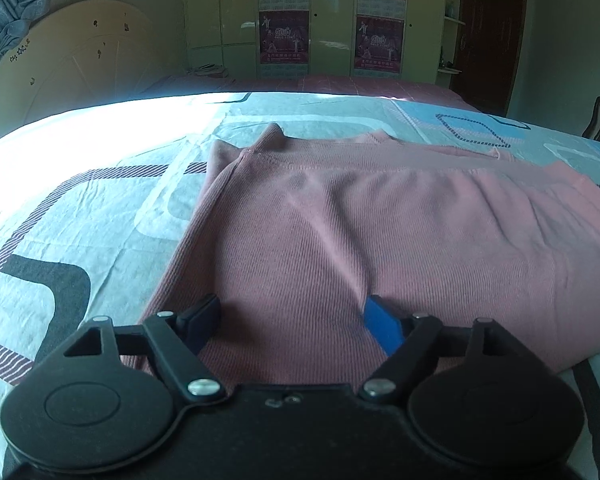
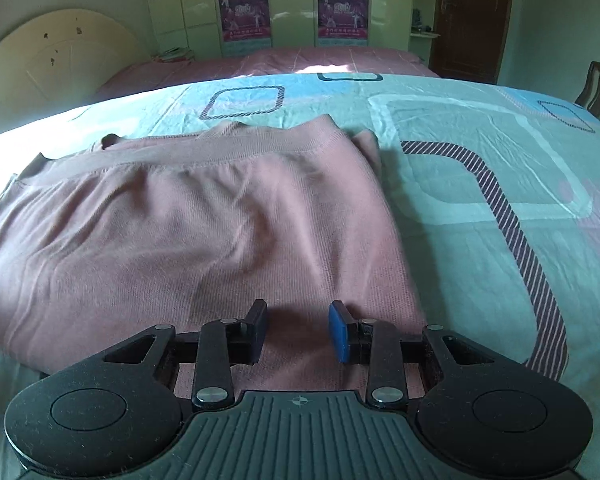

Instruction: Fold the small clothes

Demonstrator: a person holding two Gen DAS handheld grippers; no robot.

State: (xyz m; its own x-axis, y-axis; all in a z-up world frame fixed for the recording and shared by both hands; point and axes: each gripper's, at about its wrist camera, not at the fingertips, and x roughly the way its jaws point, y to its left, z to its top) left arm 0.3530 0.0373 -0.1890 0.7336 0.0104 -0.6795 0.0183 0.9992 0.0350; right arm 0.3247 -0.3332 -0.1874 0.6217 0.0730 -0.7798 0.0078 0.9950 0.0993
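Nearest in the left wrist view, the left gripper hangs over the near edge of a pink ribbed knit garment, its 2 black fingers spread wide with nothing pinched between them; fabric lies below the gap, and whether the fingertips touch it is hard to tell. In the right wrist view, the right gripper sits over the same garment's near right part, its blue-padded fingers set apart by a narrower gap, with no cloth caught between them.

The garment lies folded flat on a pale bedsheet printed with rounded squares. Its right side is cut off by the frame edge in the left view; its left side is cut off in the right view, where a small dark object at the left border is too cropped to identify.

Only the right view shows the sheet stretching past the garment's right edge. Farther off stand a pink-covered bed, cream wardrobes with red posters whose print is unreadable, and a dark wooden door.
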